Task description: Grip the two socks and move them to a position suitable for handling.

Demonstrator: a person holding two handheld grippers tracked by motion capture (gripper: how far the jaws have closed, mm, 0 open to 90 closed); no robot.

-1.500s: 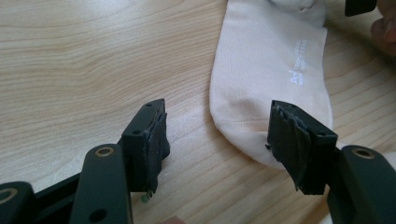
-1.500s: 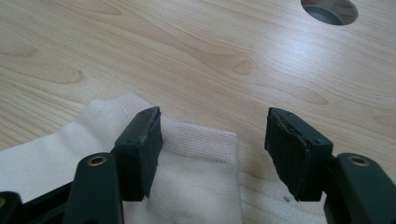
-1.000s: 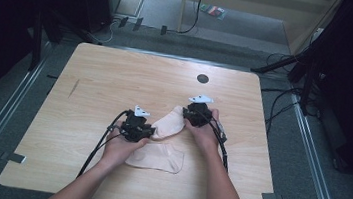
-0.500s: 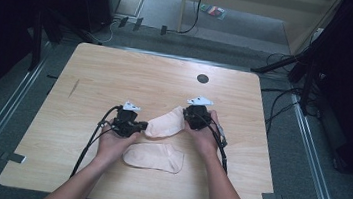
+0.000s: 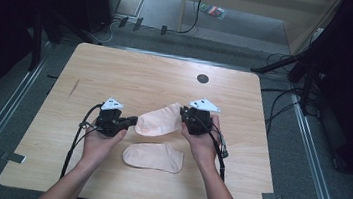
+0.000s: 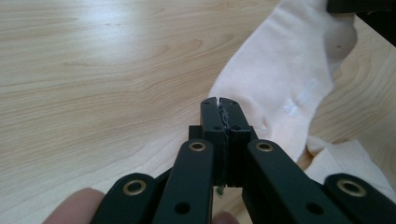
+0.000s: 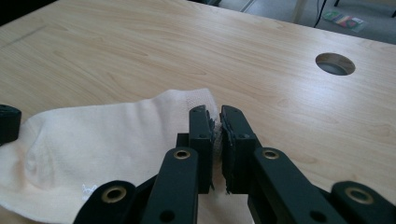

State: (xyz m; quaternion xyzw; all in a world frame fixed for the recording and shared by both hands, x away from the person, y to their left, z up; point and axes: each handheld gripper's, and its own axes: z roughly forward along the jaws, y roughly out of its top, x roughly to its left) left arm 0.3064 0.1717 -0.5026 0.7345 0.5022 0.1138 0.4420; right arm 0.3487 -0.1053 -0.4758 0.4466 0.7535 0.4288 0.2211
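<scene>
Table: pale wood-grain top, smooth, faint sheen. Held sock and near sock: soft matt peach knit cloth (fine ribbing at the cuff). Gripper links: matt black plastic, brass-coloured rivets.

two pale peach socks, black claws, light wood-grain table, white stain.

The high view looks forward and down from above the counter. Each gripper view rides low and close, looking along its own jaws. All three share the upper sock.
</scene>
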